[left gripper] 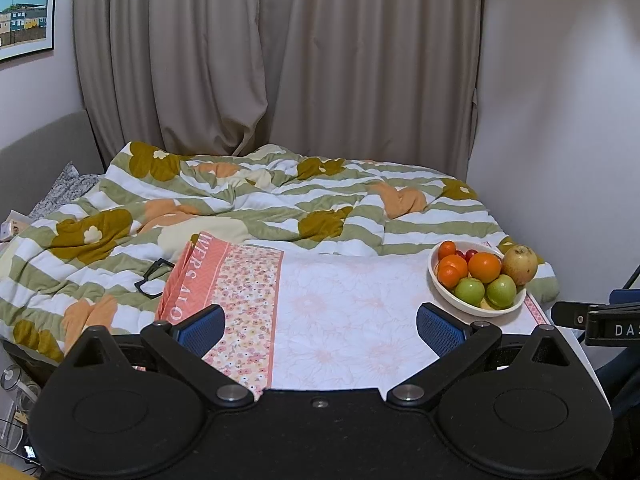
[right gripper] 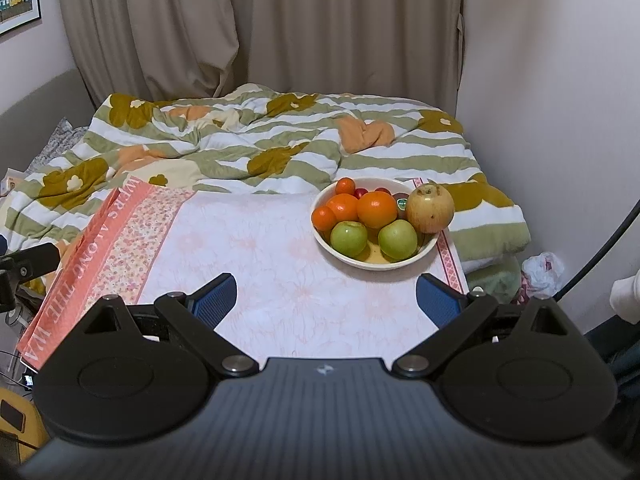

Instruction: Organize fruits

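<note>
Holding both tools back from the work, you have the left gripper (left gripper: 320, 330) and the right gripper (right gripper: 326, 300) hovering above the near part of the cloth-covered table (right gripper: 280, 272), each with its blue-padded fingers spread wide and nothing between them. That leaves your view of the fruit unblocked, which is probably the reason for hanging back. The fruit sits heaped in a white bowl (right gripper: 362, 261) at the far right corner of the table, close to the edge where the striped quilt (right gripper: 240, 136) begins. Two green apples (right gripper: 349, 237) lie side by side at the near rim, the oranges (right gripper: 376, 209) are packed behind them with a few small red fruits tucked at the back, and a yellowish pear (right gripper: 431, 208) leans on the right rim, riding high because the bowl is full. The pear's long axis stands nearly upright, its dimpled end pointing up and a little toward you; each apple's stem hollow also faces up. The oranges are too round to give a clear axis. Whether this heap is fruit already gathered or fruit waiting to be sorted out onto the cloth, you cannot tell from here; the scene fits both. The pear looks the likeliest to roll off if the bowl is nudged.
</note>
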Available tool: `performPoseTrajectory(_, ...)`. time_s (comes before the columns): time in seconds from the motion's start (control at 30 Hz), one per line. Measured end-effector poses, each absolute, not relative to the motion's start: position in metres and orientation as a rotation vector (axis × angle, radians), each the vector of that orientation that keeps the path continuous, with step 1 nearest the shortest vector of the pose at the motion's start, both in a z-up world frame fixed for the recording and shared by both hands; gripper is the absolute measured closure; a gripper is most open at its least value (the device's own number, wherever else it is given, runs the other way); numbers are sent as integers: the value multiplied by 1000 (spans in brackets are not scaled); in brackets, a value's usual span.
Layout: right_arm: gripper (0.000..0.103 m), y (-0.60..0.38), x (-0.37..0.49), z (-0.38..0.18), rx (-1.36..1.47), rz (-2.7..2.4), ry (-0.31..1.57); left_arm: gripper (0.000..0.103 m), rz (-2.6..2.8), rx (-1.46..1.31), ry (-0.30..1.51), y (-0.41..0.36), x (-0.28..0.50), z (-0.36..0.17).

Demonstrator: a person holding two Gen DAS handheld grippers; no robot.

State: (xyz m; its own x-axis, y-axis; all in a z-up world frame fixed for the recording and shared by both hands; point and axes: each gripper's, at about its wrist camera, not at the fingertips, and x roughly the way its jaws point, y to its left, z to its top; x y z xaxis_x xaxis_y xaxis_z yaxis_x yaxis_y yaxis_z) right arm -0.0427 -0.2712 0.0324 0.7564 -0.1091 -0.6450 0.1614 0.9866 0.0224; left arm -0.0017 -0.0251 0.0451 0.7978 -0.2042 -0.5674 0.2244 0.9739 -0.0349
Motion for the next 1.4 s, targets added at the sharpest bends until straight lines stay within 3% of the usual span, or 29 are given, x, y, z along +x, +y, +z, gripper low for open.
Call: performPoseTrajectory(1.4,0,-266,-39,28,78,-157,709,0,-191,70,580,-16,1,43)
